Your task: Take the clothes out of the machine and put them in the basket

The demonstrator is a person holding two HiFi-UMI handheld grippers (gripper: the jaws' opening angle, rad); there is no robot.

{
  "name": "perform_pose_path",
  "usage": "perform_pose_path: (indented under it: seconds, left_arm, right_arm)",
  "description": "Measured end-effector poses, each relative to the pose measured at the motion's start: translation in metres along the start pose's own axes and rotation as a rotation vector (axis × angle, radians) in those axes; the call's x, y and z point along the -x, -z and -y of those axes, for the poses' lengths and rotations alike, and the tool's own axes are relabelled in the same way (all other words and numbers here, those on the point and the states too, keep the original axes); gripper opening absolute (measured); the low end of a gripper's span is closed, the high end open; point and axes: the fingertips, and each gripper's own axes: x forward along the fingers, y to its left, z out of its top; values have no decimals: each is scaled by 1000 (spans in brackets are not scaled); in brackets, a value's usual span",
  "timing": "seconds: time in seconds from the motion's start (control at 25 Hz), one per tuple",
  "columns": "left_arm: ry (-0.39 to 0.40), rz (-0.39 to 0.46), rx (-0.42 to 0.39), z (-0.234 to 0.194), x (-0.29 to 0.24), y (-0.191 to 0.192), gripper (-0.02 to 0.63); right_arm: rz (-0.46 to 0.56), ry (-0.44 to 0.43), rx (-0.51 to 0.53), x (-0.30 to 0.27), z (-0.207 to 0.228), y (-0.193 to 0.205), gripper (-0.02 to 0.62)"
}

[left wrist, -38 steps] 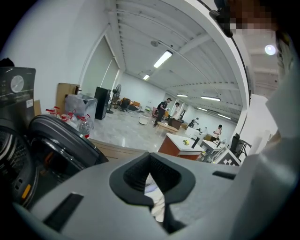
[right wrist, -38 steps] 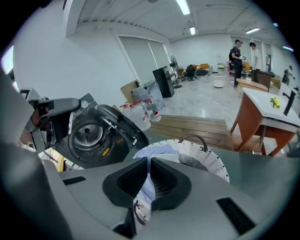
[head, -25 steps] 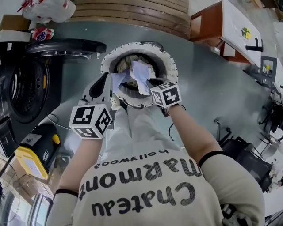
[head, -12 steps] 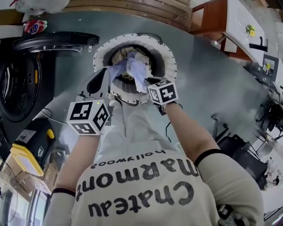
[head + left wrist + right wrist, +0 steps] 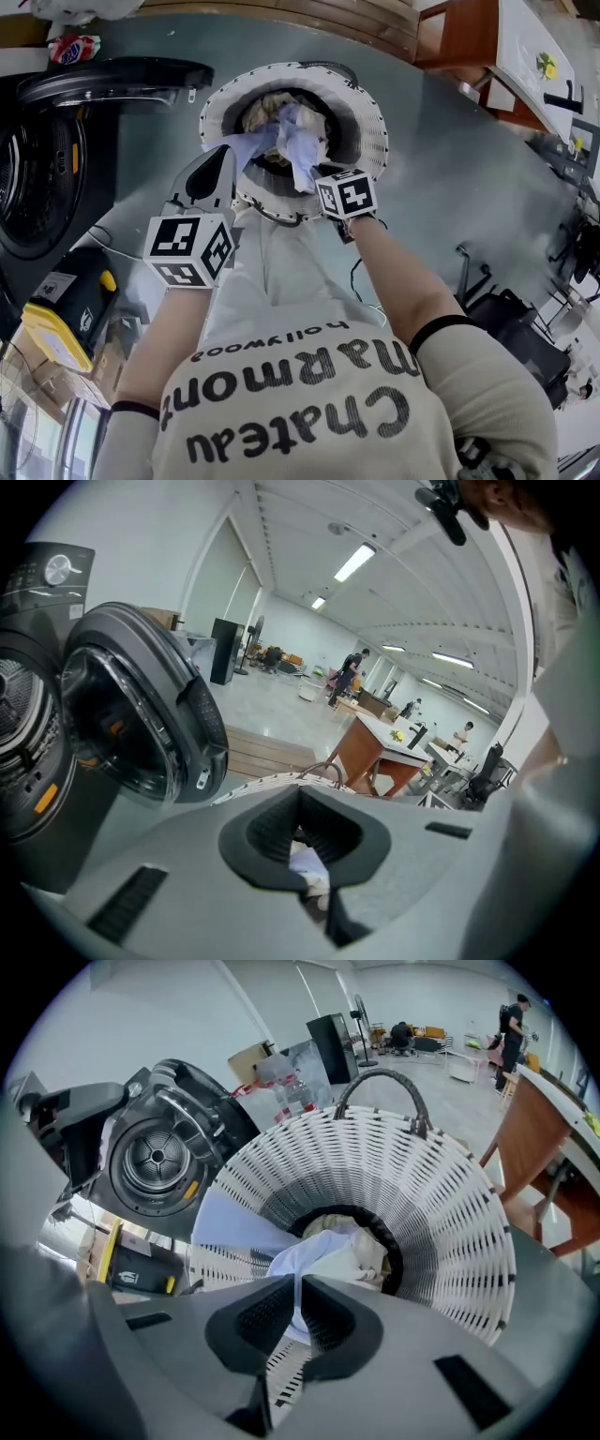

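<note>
A pale lavender-white garment (image 5: 292,145) hangs over the mouth of the white woven basket (image 5: 370,112), held from both sides. My left gripper (image 5: 232,153) is shut on its left end above the basket's near-left rim; a bit of the cloth (image 5: 307,862) shows behind the closed pads. My right gripper (image 5: 312,171) is shut on the garment (image 5: 314,1255) just above the basket (image 5: 422,1222), which holds other crumpled clothes (image 5: 352,1227). The dark washing machine (image 5: 42,178) stands to the left with its door (image 5: 112,80) swung open.
A yellow and black case (image 5: 66,319) lies on the floor at the left. Wooden steps (image 5: 281,14) run behind the basket. A wooden table (image 5: 469,47) stands at the back right and a black chair base (image 5: 511,333) at the right. The basket's handle (image 5: 380,1082) arches over its far rim.
Both grippers have sunk toward the basket with the garment held between them, and the cloth now hangs lower into the basket's mouth. The jaws stay closed.
</note>
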Motion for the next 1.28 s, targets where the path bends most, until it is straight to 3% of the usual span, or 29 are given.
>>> perform_pose_path:
  seconds: [0.6,1.04,1.28]
  left_arm:
    - [-37,-31,24,-21,-6,37,9]
    - [-64,-21,36,-33,-5,51,9]
    - [-79,-18,57,-33,6,40,9]
  right_arm:
    - [-75,27,-49,-48,10,26,43]
    - [-46,83,-46,-63,31,18,48]
    - [-34,101,-40,-48,30,18,72]
